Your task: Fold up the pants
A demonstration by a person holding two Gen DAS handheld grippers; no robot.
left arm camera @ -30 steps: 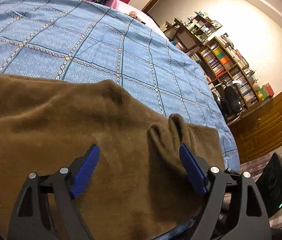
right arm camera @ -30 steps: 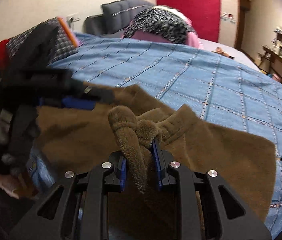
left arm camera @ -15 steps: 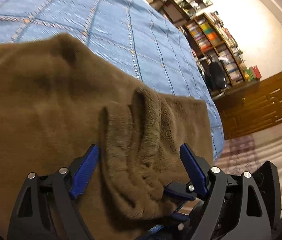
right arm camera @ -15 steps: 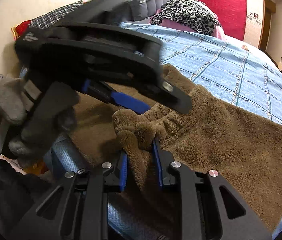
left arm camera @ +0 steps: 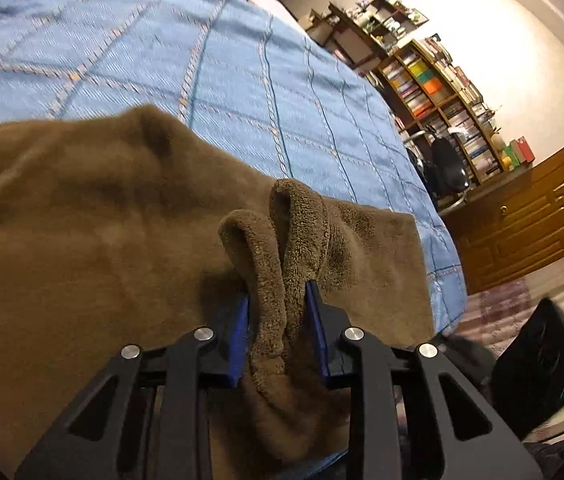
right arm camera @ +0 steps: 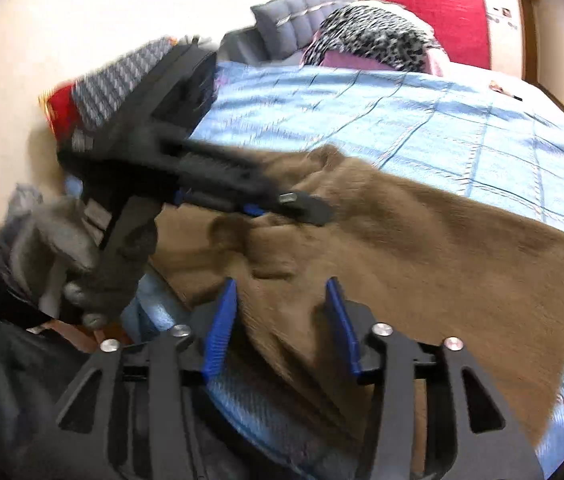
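Brown fleece pants (left arm camera: pixel 102 240) lie spread on the blue quilted bedcover (left arm camera: pixel 242 60). My left gripper (left arm camera: pixel 278 320) is closing, and its blue pads press a bunched fold of the pants' near edge that stands up between them. The right wrist view shows the same pants (right arm camera: pixel 421 248), with the left gripper (right arm camera: pixel 297 208) low over them, held by a grey-gloved hand (right arm camera: pixel 54 248). My right gripper (right arm camera: pixel 282 312) is opening. Its blue pads stand apart over the pants' near edge, and the cloth lies loose between them.
The bedcover (right arm camera: pixel 441 120) runs back to a leopard-print pillow (right arm camera: pixel 373 36) and a plaid cloth (right arm camera: pixel 122 76) by the wall. Right of the bed stand bookshelves (left arm camera: pixel 433 88), an office chair (left arm camera: pixel 447 168), a wooden cabinet (left arm camera: pixel 529 216) and a black object (left arm camera: pixel 537 368) on the floor.
The left gripper's jaws went from wide apart to pinched on the bunched fold. The right gripper let go of that fold, spread its jaws and drew back to the right.
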